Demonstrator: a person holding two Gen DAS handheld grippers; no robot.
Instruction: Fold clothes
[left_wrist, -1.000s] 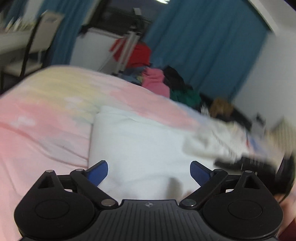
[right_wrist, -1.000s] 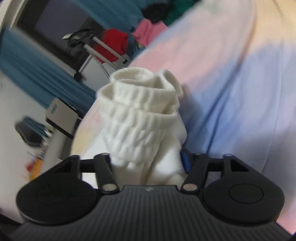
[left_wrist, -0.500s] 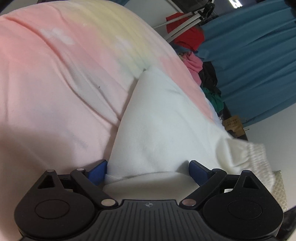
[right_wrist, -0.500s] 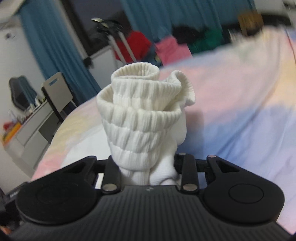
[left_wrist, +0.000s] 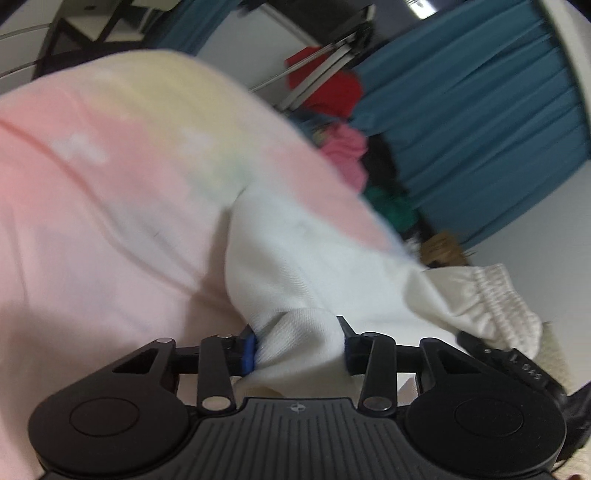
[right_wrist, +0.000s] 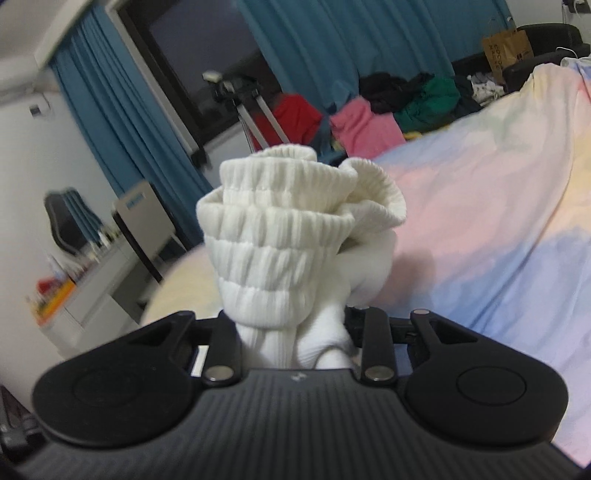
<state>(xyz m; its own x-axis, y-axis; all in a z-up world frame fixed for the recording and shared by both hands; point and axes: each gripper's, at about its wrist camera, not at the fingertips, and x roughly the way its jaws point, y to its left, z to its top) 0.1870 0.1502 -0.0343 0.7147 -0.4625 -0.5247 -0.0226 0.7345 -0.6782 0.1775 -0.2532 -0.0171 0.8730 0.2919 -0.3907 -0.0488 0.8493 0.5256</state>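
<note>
A white garment (left_wrist: 295, 258) lies on the pastel bedsheet (left_wrist: 110, 192). My left gripper (left_wrist: 298, 349) is shut on a bunched fold of its near edge. The garment's ribbed cuff (left_wrist: 495, 299) hangs at the right of the left wrist view, with a black gripper part just under it. In the right wrist view that ribbed white cuff (right_wrist: 288, 236) stands up bunched and curled, and my right gripper (right_wrist: 293, 339) is shut on the fabric below it.
A heap of red, pink, green and black clothes (right_wrist: 373, 118) lies past the far edge of the bed (right_wrist: 498, 206). Blue curtains (right_wrist: 332, 44), a tripod (right_wrist: 251, 110), a chair (right_wrist: 144, 221) and a cluttered desk (right_wrist: 74, 295) stand behind.
My left gripper went from open above the garment to shut on its near edge. The right gripper kept hold of the cuff while its view swung level with the room.
</note>
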